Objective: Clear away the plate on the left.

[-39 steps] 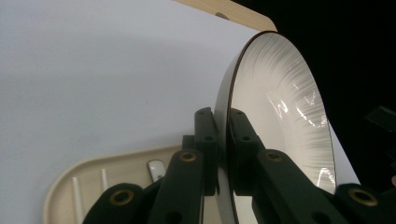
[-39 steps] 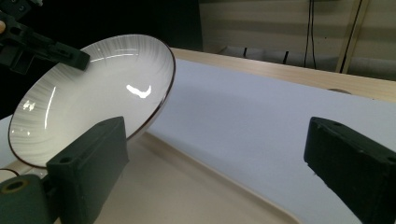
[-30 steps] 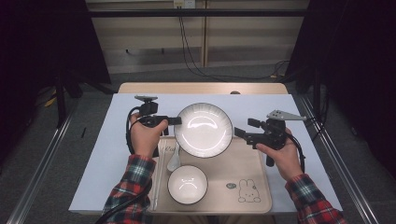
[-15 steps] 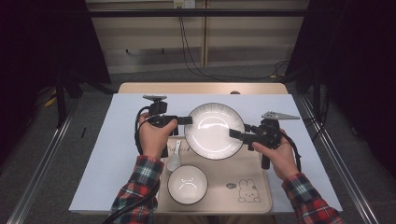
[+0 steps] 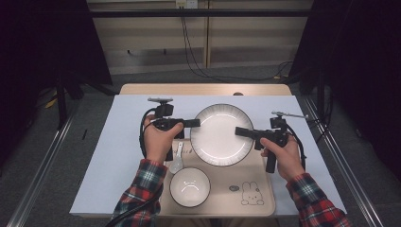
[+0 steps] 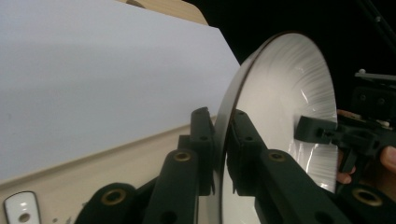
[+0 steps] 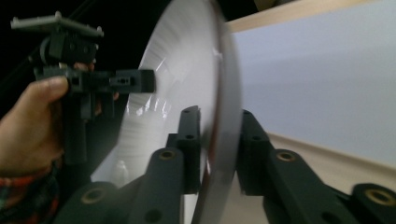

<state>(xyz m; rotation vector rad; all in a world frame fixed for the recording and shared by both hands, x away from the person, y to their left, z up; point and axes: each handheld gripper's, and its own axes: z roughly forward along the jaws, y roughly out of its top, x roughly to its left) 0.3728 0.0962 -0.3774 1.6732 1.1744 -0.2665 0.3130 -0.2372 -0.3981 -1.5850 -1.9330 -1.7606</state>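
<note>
A white plate (image 5: 220, 135) is held above the far end of a beige tray (image 5: 265, 198), the left gripper (image 5: 191, 123) pinching its left rim. The right gripper (image 5: 242, 131), whose jaws have just been closing, pinches the right rim. Both grips look secure; setting the plate down remains.

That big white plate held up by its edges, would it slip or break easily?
Probably stiff: the plate keeps its shape between the left tool and right tool. Its glossy rim looks slippery in the narrow pads. It looks ceramic, so likely fragile if dropped.
</note>
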